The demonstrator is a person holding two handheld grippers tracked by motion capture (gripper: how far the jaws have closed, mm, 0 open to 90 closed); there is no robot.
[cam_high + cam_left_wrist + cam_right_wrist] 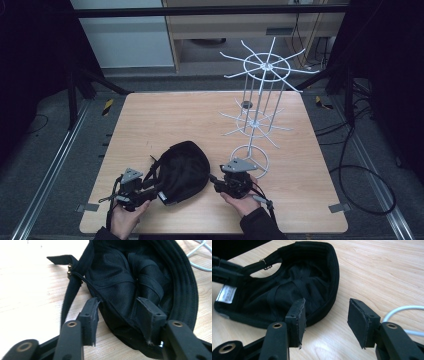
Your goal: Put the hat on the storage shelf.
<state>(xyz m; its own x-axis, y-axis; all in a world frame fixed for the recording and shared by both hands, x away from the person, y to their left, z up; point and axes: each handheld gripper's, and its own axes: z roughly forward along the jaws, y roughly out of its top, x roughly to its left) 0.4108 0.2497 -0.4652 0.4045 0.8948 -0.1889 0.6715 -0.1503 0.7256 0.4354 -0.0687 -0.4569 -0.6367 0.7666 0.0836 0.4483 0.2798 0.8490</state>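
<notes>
The left gripper (117, 315) has its jaws spread wide around the rim of a black cap (183, 171), which lies upside down on the tabletop (165, 115). The right gripper (325, 320), jaws wide and empty, sits just beside the cap, near the white wire rack (260, 100).

From above, the person's forearms leave the bottom edge. In the left gripper view, the black cap (140, 282) runs off the top edge, and the white wire stand (200, 255) shows as only a loop at the corner. The cap's white label (225, 293) is too blurred to read.
</notes>
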